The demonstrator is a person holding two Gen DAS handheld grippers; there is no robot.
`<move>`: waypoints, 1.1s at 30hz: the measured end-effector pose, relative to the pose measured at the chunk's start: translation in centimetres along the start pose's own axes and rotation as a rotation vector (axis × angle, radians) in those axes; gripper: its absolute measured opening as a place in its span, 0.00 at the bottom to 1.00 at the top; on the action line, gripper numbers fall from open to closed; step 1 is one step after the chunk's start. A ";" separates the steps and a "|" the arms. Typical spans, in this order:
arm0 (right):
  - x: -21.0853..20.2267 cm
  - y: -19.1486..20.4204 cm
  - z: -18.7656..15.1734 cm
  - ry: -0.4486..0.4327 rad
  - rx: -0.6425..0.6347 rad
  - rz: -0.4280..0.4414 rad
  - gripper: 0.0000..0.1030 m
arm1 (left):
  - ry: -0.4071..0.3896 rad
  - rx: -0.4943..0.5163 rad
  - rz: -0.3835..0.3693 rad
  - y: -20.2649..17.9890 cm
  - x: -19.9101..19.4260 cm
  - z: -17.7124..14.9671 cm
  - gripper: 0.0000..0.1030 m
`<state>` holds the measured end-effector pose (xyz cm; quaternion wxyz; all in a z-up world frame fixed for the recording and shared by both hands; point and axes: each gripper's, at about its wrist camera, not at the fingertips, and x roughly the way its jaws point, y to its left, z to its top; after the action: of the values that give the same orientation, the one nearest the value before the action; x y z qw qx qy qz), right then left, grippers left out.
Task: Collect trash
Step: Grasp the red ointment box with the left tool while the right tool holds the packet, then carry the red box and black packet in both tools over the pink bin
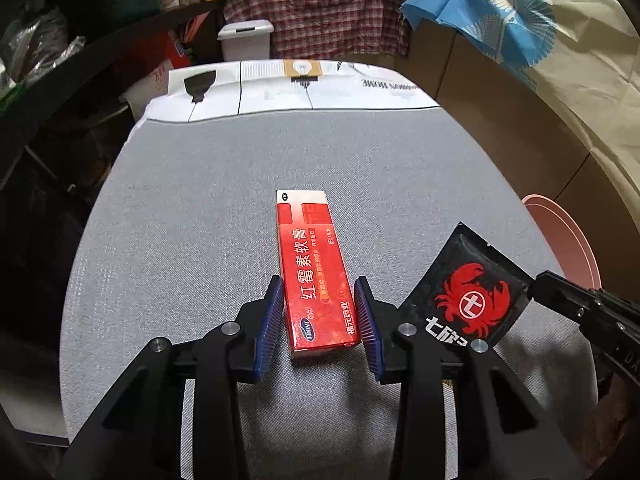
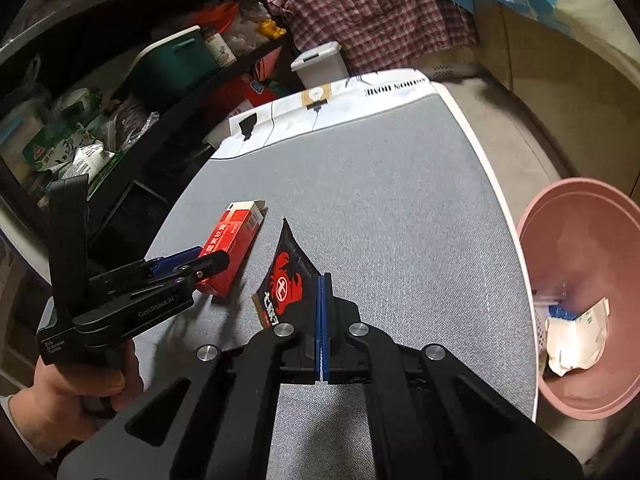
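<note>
Near the tabletop's (image 1: 200, 200) front edge, the red box (image 1: 314, 272) lies flat, long axis pointing straight away from the left gripper (image 1: 319, 292). The jaws straddle its near end; the pads look right at its sides, but whether they press I cannot tell. Left hand is clearly nearer the box. Right gripper (image 2: 322, 280) is pinched tight on a black crab-print sachet (image 2: 286, 276), lifted just right of the box. Off the table's right edge stands a pink bin (image 2: 532, 216), holding crumpled white paper and blue scraps. Likely next: squeeze, lift, carry right.
</note>
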<state>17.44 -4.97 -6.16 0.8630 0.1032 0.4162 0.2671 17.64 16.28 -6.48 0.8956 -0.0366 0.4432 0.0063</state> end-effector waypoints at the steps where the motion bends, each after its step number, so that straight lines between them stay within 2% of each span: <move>1: -0.3 0.1 0.0 -0.007 -0.006 -0.002 0.00 | -0.005 0.000 -0.002 0.0 -0.3 0.0 0.35; 18: -5.2 1.6 0.4 -0.122 -0.082 -0.002 0.00 | -0.094 0.018 -0.020 -0.8 -5.4 -0.6 0.35; 33: -12.4 0.4 1.9 -0.215 -0.107 -0.050 0.00 | -0.161 0.041 -0.082 -4.0 -9.4 -1.1 0.35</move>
<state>12.41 -11.33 3.46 0.9134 0.0748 0.3087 0.2547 11.23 12.37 0.53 0.9284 -0.0356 0.3682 -0.0365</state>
